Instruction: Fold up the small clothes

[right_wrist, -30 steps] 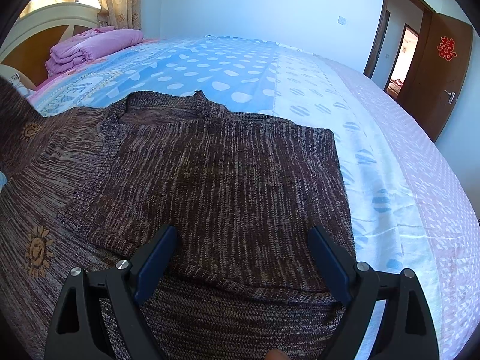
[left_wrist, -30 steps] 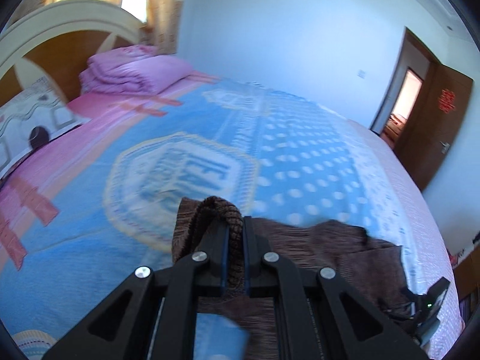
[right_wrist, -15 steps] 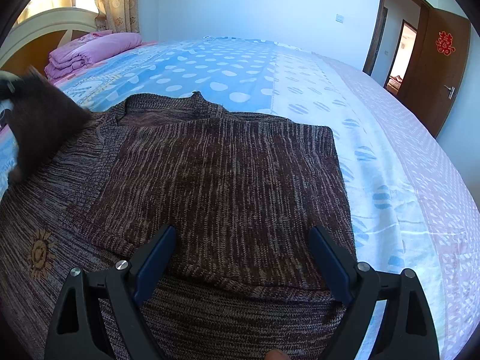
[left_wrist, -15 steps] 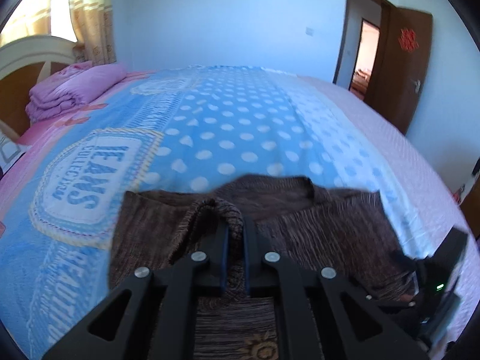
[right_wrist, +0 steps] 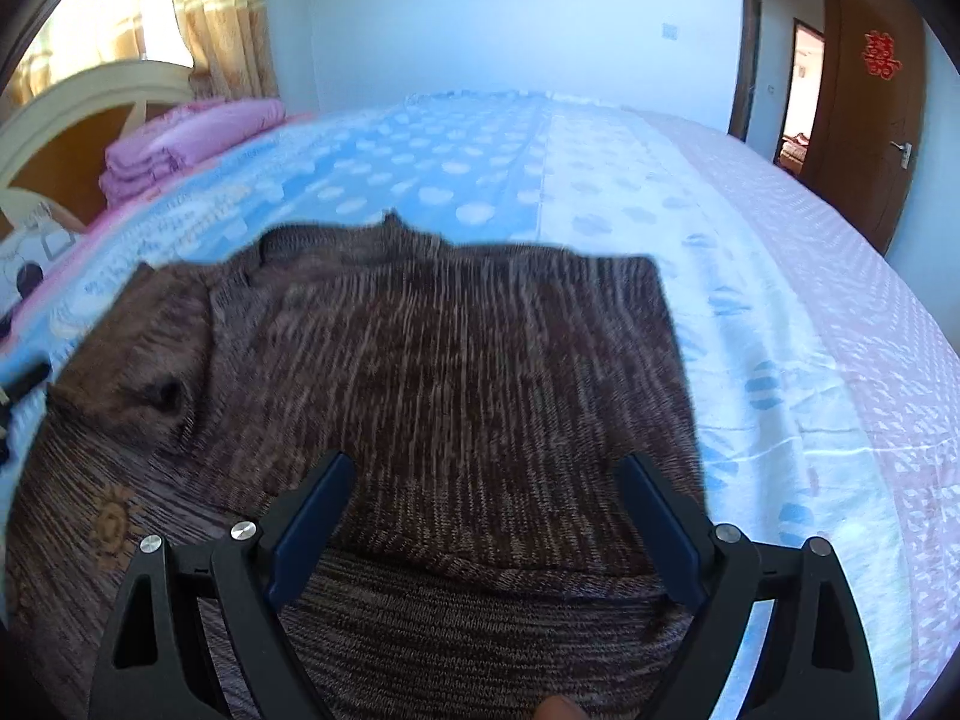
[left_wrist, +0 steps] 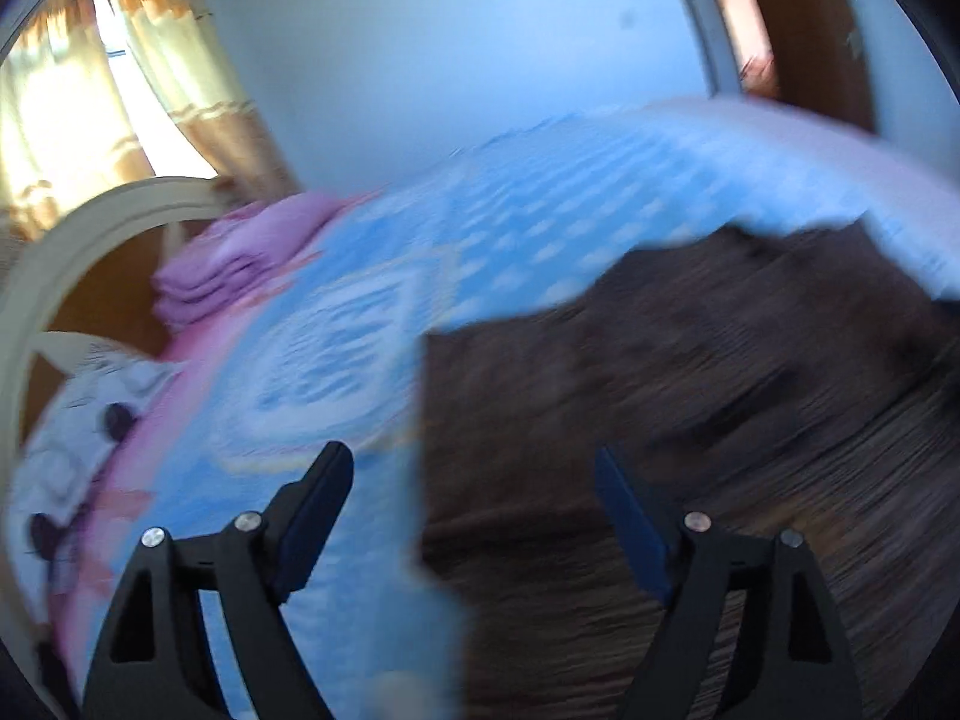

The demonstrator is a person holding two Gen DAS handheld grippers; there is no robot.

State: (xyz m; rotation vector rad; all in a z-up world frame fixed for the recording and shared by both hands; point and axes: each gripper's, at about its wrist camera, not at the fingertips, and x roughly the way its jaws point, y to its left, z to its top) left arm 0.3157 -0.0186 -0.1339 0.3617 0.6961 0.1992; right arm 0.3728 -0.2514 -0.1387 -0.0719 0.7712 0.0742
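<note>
daylit, fisheye-warped, left view motion-blurred

Blue dotted bedspread (right_wrist: 480,144), pink folded quilt (right_wrist: 180,144), curtains (right_wrist: 204,18)

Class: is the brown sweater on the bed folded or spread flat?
Partly folded. The brown sweater has its right side doubled over the body, leaving a straight edge, and a sleeve lies across the left.

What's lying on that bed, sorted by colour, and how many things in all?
Brown: 1, the knitted sweater
Pink: 1, the folded blanket by the headboard
White, printed: 1, the pillow
Total: 3
</note>
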